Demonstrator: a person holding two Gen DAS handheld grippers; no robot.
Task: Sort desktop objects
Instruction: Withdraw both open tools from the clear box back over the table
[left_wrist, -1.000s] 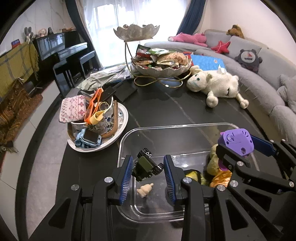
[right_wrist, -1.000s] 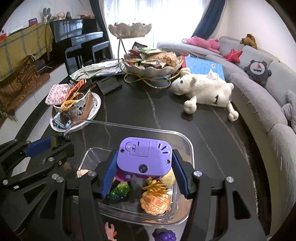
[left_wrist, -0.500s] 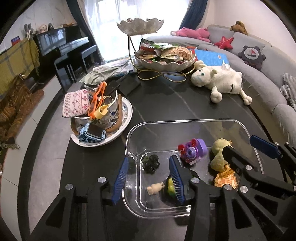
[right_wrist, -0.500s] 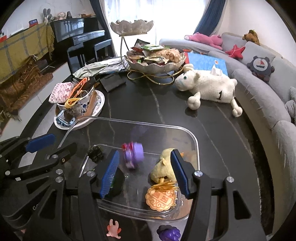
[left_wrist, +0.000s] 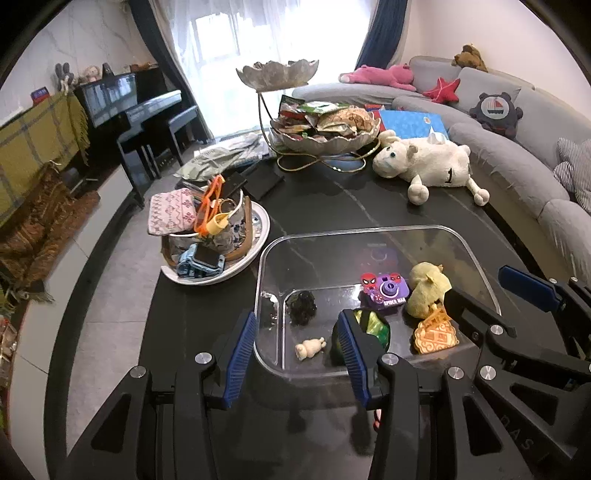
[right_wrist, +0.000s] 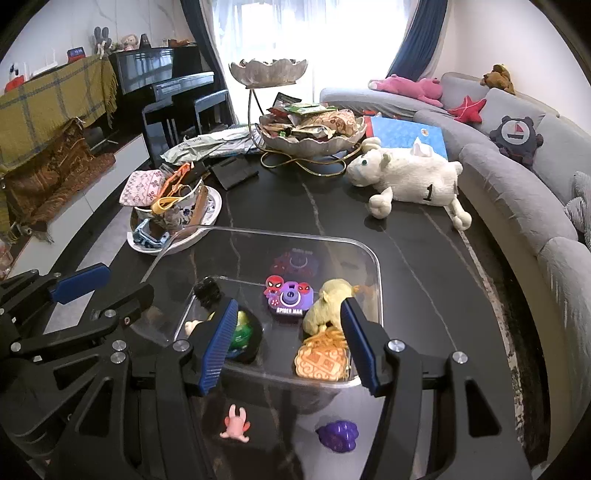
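Both toys have dropped: purple camera toy (right_wrist: 290, 298) and black toy (left_wrist: 303, 306) now lie in the clear bin (left_wrist: 369, 232). Left gripper (left_wrist: 297, 349) and right gripper (right_wrist: 288, 345) hang empty, jaws apart. Next, likely the pink figure (right_wrist: 235, 427) on the worktop (right_wrist: 406, 236): light, stiff, best pinched across its body.

From the right wrist we see our right tool (right_wrist: 288, 339) with jaws apart and empty above the clear bin (right_wrist: 369, 258) on the dark table (right_wrist: 406, 258). Inside lie a purple toy camera (right_wrist: 290, 299), a yellow plush (right_wrist: 327, 304) and an orange cookie (right_wrist: 321, 363). A pink figure (right_wrist: 235, 428) and purple grapes (right_wrist: 338, 435) lie outside, near the bin's front wall.
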